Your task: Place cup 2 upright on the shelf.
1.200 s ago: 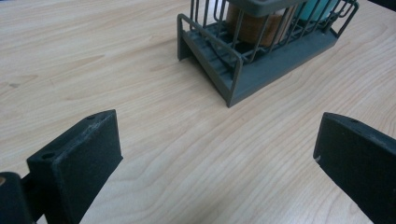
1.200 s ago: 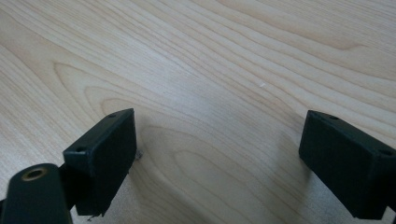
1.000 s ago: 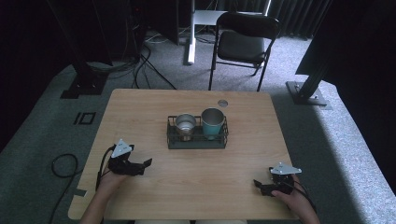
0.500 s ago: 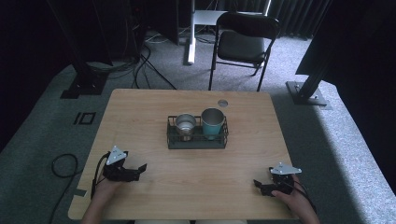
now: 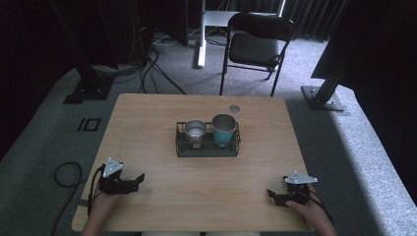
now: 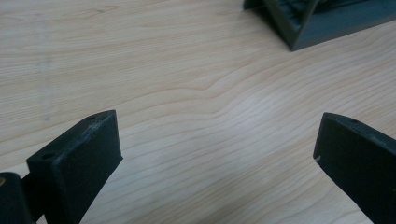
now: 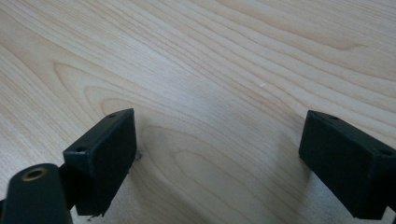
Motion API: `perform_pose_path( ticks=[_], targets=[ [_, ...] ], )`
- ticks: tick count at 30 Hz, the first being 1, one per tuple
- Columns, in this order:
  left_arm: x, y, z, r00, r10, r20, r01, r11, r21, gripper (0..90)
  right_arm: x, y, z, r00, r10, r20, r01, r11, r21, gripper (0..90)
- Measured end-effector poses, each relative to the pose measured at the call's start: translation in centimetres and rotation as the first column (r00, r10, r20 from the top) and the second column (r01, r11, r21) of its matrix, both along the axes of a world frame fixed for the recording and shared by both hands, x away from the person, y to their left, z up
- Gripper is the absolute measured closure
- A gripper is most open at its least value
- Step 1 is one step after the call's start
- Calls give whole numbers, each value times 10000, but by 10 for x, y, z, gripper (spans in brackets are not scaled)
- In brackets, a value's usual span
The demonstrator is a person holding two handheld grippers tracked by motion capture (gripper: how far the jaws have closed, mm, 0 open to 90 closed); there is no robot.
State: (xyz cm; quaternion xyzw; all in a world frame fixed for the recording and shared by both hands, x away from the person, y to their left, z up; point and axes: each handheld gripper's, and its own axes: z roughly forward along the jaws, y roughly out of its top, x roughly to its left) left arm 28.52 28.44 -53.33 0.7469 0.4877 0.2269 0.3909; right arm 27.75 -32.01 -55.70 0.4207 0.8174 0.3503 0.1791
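Meanwhile, resting low near the table's [image 5: 147, 113] front corners, left gripper [image 5: 139, 178] and right gripper [image 5: 271, 193], jaws spread and empty; ahead at centre, wire basket [image 5: 208, 149] holding steel cup [image 5: 195, 131] and teal cup [image 5: 223, 128], slightly nearer the left gripper.

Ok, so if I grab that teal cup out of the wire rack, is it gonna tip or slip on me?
The teal cup looks tall and narrow, so a sideways push would probably tip it, though the rack walls should catch it. Its smooth sides may be slippery in the jaws. It appears empty, so likely light. Both the left gripper and right gripper are open, away from it.
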Motion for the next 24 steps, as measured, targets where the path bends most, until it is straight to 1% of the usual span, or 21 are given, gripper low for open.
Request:
perform_pose_path(
  ticks=[2, 6, 9, 12, 13, 15, 16, 17, 20, 23, 24],
  targets=[
    [-1, 2, -1, 9999, 141, -15, -141, 9999, 76, 16, 0, 0, 0, 10000, 0, -1, 0, 10000, 0, 109],
    [-4, 8, -2, 9980, 630, -23, -629, 9978, 219, 16, 0, 0, 0, 10000, 3, 2, -3, 10000, 0, 109],
    [-6, 15, -2, 9960, 893, 30, -894, 9959, 167, 16, 0, 0, 0, 10000, 3, 3, -3, 10000, 1, 109],
    [-7, 24, -3, 9917, 1284, -68, -1283, 9916, 179, 16, 0, 0, 0, 10000, 3, 2, -3, 10000, 1, 109],
    [-8, 26, -4, 9887, 1493, -160, -1489, 9886, 233, 16, 0, 0, 0, 10000, 3, 2, -3, 10000, 1, 109],
    [-9, 29, -6, 9854, 1694, -172, -1689, 9852, 299, 16, 0, 0, 0, 10000, 1, 4, -1, 10000, 6, 109],
    [-9, 29, -6, 9854, 1694, -172, -1689, 9852, 299, 16, 0, 0, 0, 10000, 1, 4, -1, 10000, 6, 109],
    [-11, 31, -8, 9821, 1867, -250, -1856, 9817, 417, 16, 0, 0, 0, 10000, 1, 3, -1, 10000, 6, 110],
    [-13, 34, -9, 9753, 2184, -345, -2167, 9752, 455, 16, 0, 0, 0, 10000, -1, 1, 1, 10000, 7, 109],
    [-14, 35, -9, 9662, 2535, -463, -2517, 9669, 416, 16, 0, 0, 0, 10000, -1, -1, 1, 10000, 2, 109],
    [-15, 34, -9, 9620, 2681, -510, -2660, 9629, 455, 16, 0, 0, 0, 10000, 3, 3, -3, 10000, 1, 110]
  ],
)
